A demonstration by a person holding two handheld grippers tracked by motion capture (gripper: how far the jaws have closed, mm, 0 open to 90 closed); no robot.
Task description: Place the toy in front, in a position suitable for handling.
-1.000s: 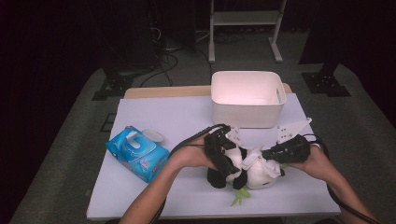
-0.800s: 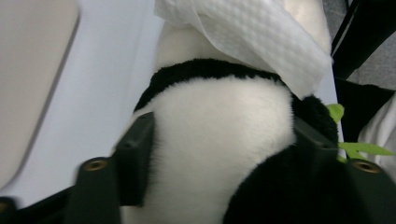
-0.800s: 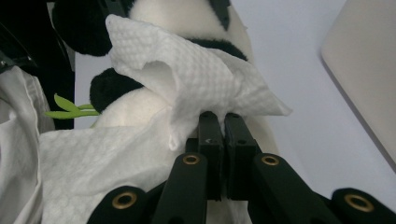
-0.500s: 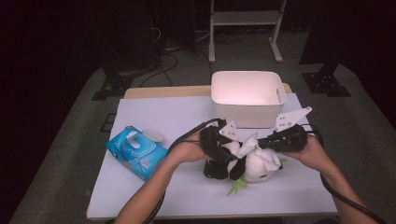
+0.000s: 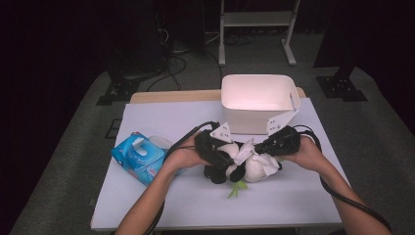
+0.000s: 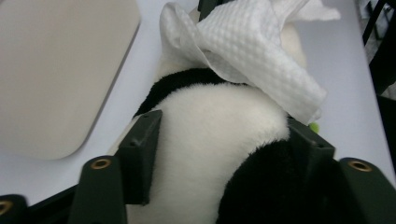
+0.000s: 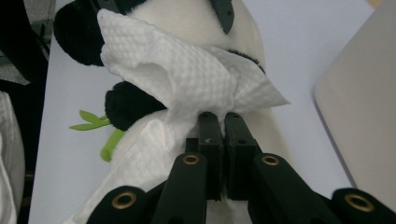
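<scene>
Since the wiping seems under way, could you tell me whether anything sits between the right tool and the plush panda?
Yes: the white embossed paper towel, pinched in the right tool, lies draped over the black-and-white plush panda.

Black bodies and black jaws were seen on the left gripper [image 5: 221,157] and right gripper [image 5: 262,148] — brass-ringed screw holes, grey three-cornered plates, black cables trailing; forearms were left bare.

desk [image 5: 161,205]: pale lavender top, wooden strip along far edge | white bin [image 5: 258,100]: far side, right of centre, open top | blue wipes pack [image 5: 138,156]: left side, lying flat, white flap lid | floor: grey carpet, cables and white metal stand legs [image 5: 254,29] beyond desk
</scene>
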